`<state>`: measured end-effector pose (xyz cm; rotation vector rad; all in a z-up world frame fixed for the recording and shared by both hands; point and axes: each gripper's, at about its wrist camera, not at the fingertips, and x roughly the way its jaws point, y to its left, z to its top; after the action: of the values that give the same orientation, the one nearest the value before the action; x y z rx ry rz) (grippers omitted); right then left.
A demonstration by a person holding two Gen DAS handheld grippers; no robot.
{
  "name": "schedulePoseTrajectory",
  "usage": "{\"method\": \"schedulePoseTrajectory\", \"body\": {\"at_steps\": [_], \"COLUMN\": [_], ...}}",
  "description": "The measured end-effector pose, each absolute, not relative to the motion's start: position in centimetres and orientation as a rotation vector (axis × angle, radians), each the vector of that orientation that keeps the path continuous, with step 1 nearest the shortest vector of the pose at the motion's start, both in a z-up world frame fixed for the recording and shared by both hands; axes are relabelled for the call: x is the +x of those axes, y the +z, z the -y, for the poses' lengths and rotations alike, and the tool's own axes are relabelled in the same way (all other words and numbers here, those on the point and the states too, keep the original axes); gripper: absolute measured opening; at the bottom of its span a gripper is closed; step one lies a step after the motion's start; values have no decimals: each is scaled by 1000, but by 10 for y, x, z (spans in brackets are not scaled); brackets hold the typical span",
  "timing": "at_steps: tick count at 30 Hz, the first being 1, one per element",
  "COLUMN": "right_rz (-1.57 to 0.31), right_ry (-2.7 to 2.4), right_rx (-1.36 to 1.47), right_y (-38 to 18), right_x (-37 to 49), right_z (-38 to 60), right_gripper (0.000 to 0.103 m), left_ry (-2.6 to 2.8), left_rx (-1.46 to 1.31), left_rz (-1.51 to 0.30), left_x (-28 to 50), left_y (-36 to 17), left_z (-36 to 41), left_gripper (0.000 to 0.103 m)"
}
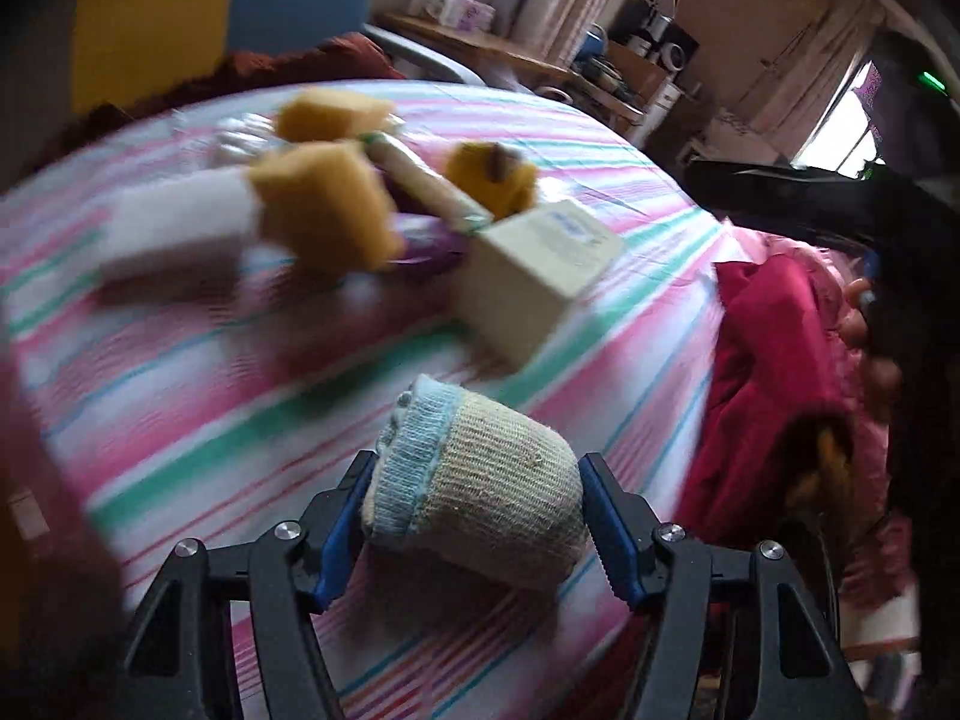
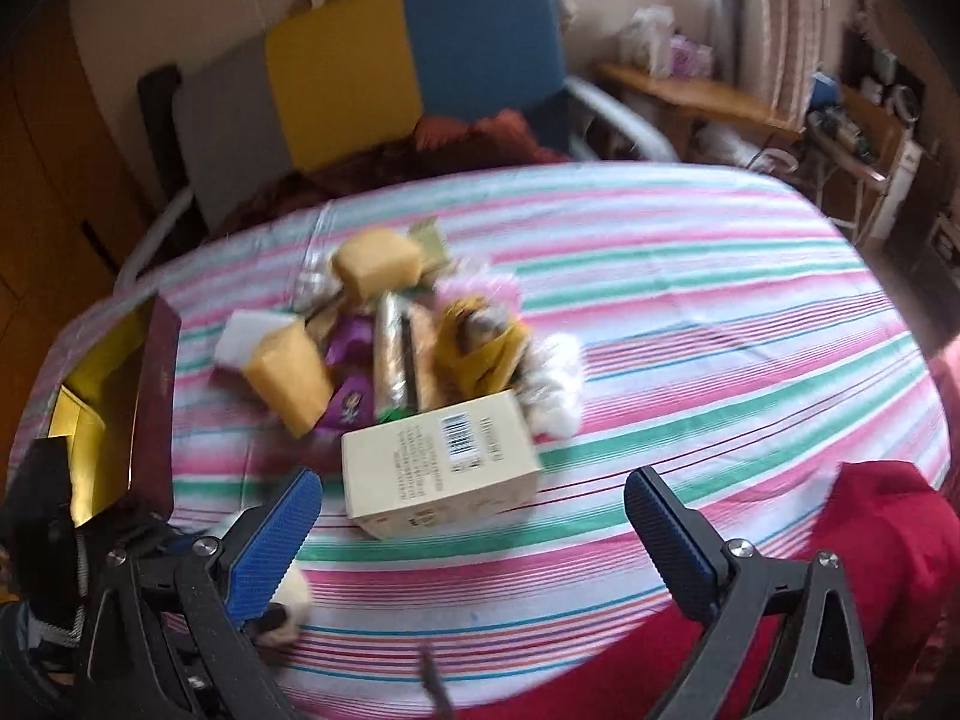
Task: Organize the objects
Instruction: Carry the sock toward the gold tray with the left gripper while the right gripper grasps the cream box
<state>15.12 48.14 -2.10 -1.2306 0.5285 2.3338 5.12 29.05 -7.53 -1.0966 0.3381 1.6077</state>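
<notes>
I am holding my left claw (image 1: 474, 525) around a rolled sock (image 1: 480, 492) at the bottom centre of the left wrist view. The blue pads (image 1: 342, 531) are sitting against both of its sides, so the claw is about half closed and gripping it. The sock is resting low over the striped cloth (image 1: 180, 396), near the front edge, and I cannot tell whether it is touching the cloth or just lifted.

I am judging the sock to be light, soft and squashy. The knit is rough, so it should not be slipping, but the bundle could be unrolling if I squeeze only the pale blue cuff. I am taking it across the thick beige middle, where the roll is firmest.

My right claw (image 2: 471, 531) is standing wide open with nothing in it, at the bottom of the right wrist view. It is pointing toward a cream box (image 2: 438, 468) in the centre of that frame. The box looks stiff, light and smooth-sided, so I would be gripping it across its narrower faces. Behind it, in a blurred pile, yellow sponges (image 2: 294, 378) and wrapped packets are lying together. An open dark red box (image 2: 144, 402) with a gold lining is standing at the left edge.
</notes>
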Motion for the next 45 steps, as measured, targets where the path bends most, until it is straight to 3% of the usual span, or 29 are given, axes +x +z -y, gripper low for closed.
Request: {"method": "schedulePoseTrajectory", "body": {"at_steps": [2, 6, 12, 16, 19, 25, 32, 33, 35, 45], "right_rz": [-614, -986, -1130, -1115, -1146, -867, -797, -793, -782, -750], "right_ry": [2264, 2128, 1942, 1860, 1852, 1908, 1889, 1884, 1881, 2146], "right_rx": [-1308, -1297, -1162, -1152, -1206, -1455, -1518, -1531, -1541, -1332], "right_y": [-34, -57, -81, -95, -101, -79, -84, -86, -87, -11], "right_x": [143, 140, 125, 116, 117, 111, 111, 109, 108, 158], "right_z": [-487, -501, -508, -516, -516, -491, -493, -493, -491, -464], "right_gripper": [103, 103, 103, 103, 96, 78, 75, 62, 50, 50], "left_ry": [1647, 1702, 1715, 1709, 1703, 1691, 1698, 1703, 1710, 1755], "left_rx": [-1081, -1053, -1016, -1027, -1032, -1039, -1042, -1038, -1021, -961], "left_rz": [-357, -343, -325, -291, -268, -239, -245, -251, -268, -236], "left_x": [48, 42, 42, 43, 41, 38, 37, 38, 41, 41], "left_y": [-74, -77, -82, -85, -86, -87, -85, -85, -84, -58], "left_z": [-276, -254, -243, -247, -245, -242, -246, -246, -248, -234], "left_gripper": [67, 67, 68, 68, 68, 68, 70, 70, 69, 66]}}
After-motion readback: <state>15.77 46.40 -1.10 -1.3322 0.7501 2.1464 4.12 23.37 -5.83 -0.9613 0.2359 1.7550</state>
